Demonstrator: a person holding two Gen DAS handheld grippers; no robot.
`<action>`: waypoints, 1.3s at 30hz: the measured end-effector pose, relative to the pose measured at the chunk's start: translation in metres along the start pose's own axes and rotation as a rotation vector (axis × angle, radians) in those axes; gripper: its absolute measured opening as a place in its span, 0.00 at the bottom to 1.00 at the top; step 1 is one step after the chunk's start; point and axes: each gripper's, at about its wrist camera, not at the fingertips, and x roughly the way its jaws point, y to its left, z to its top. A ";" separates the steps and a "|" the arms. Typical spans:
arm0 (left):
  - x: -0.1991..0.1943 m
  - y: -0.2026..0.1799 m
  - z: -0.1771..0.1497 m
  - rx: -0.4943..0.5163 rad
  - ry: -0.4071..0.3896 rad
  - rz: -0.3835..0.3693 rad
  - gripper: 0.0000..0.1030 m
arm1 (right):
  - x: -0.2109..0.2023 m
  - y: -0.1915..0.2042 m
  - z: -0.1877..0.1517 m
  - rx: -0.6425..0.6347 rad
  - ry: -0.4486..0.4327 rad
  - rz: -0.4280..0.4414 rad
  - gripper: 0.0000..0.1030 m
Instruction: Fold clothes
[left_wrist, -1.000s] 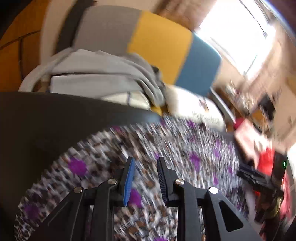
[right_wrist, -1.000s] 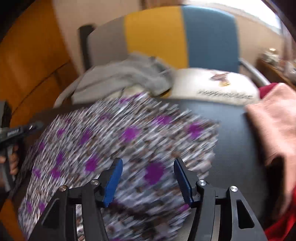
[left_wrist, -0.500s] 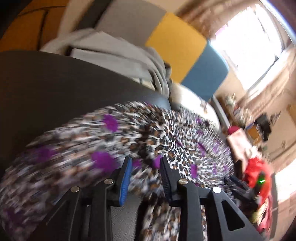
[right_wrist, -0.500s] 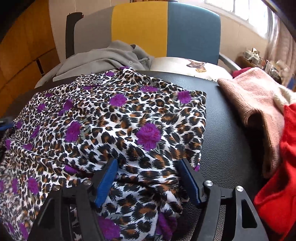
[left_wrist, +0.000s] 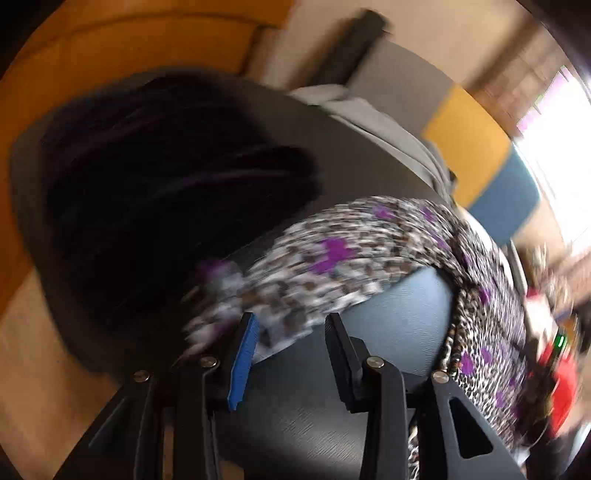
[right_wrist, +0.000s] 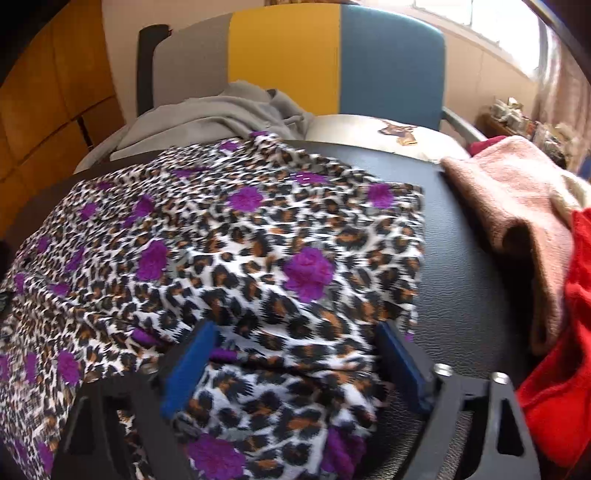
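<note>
A leopard-print garment with purple flowers (right_wrist: 258, 236) lies spread and rumpled on the dark table (right_wrist: 461, 295). My right gripper (right_wrist: 295, 328) hovers over its near edge, jaws wide and still opening, with cloth lying loose beneath and between them. In the blurred left wrist view the same garment (left_wrist: 332, 258) trails in a band across the table (left_wrist: 399, 314). My left gripper (left_wrist: 291, 319) is at its end with jaws opening. A cloth edge sits between the fingers, and the pads do not press on it.
A dark black garment (left_wrist: 147, 203) is heaped on the table's left part. A pink towel (right_wrist: 517, 206) and a red garment (right_wrist: 561, 369) lie at the right. Behind stands a grey, yellow and blue chair (right_wrist: 332, 55) with a grey garment (right_wrist: 221, 114) and a white cushion (right_wrist: 369, 133).
My left gripper swung fast across the table toward the black heap, rolled, and its jaws widened. My right gripper's jaws spread wide and the leopard cloth settled flat on the table.
</note>
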 end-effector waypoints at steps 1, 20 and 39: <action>-0.003 0.013 -0.004 -0.058 0.000 -0.022 0.37 | 0.001 0.001 0.000 -0.009 0.007 0.013 1.00; -0.034 0.082 -0.020 -0.388 -0.065 -0.193 0.55 | -0.067 0.054 0.008 -0.045 -0.038 0.155 1.00; 0.016 -0.021 0.009 0.044 -0.060 0.273 0.43 | -0.044 0.100 -0.059 -0.074 -0.003 0.148 1.00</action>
